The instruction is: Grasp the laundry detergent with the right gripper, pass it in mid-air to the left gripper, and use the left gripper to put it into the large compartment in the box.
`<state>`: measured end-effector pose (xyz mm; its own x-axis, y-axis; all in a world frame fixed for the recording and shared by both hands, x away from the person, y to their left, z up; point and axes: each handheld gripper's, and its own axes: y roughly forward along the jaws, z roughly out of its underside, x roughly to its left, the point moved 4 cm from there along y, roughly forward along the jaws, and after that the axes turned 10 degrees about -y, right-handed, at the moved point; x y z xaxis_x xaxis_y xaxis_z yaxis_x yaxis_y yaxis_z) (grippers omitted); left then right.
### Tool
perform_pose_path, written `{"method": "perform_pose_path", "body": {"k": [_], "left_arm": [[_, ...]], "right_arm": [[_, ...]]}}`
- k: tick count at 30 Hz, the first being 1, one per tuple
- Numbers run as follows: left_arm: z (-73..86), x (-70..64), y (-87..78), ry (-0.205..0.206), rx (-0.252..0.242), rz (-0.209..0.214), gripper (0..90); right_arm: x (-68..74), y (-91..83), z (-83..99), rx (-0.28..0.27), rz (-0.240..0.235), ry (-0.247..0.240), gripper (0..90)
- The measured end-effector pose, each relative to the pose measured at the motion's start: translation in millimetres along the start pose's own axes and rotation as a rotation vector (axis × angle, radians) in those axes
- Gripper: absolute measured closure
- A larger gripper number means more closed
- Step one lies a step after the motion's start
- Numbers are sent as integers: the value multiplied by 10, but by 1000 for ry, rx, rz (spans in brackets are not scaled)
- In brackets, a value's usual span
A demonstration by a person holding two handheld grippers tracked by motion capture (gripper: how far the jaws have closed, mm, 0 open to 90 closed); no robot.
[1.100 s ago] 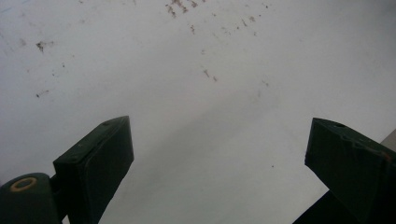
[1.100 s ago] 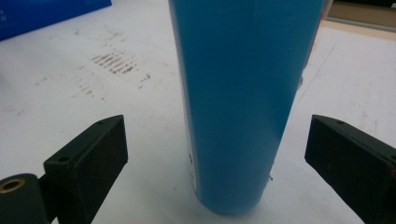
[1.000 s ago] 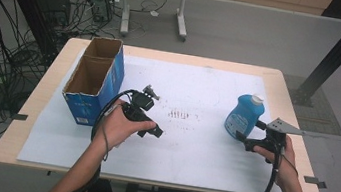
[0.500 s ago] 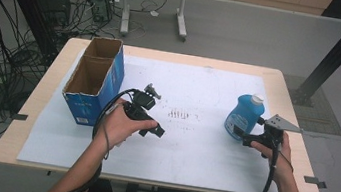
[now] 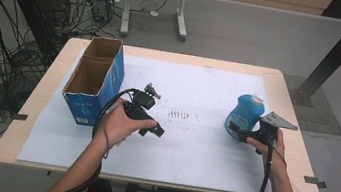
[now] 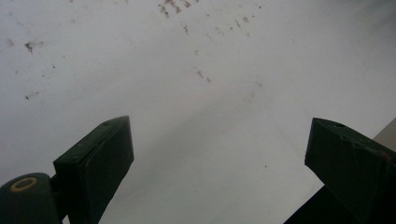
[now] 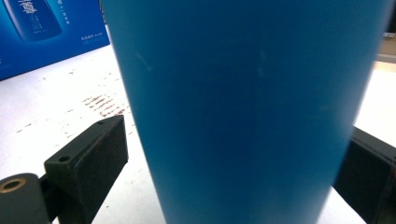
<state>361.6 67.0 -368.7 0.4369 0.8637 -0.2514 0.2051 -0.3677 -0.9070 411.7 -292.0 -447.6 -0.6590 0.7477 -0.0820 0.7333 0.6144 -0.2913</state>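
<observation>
The blue bottle (image 7: 252, 107) stands upright between the wide-open jaws of my right gripper (image 5: 240, 133), the left one just clear of it. It is plain, smooth blue plastic (white cap on top).

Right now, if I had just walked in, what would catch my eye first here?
Probably the bright blue bottle with its white cap, upright near the table's right edge, with the right gripper open around its base. Next, the tall open blue cardboard box at the left. The left gripper hangs open over bare white table cover.
</observation>
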Motion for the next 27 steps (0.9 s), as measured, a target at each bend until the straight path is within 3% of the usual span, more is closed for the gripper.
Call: {"method": "perform_pose_path", "body": {"k": [23, 27], "left_arm": [[8, -11, -9, 9, 20, -23, 84], [13, -1, -15, 14, 46, -39, 84]], "right_arm": [[-5, -24, -35, -14, 2, -4, 51], [-9, -25, -35, -15, 2, -6, 51]]}}
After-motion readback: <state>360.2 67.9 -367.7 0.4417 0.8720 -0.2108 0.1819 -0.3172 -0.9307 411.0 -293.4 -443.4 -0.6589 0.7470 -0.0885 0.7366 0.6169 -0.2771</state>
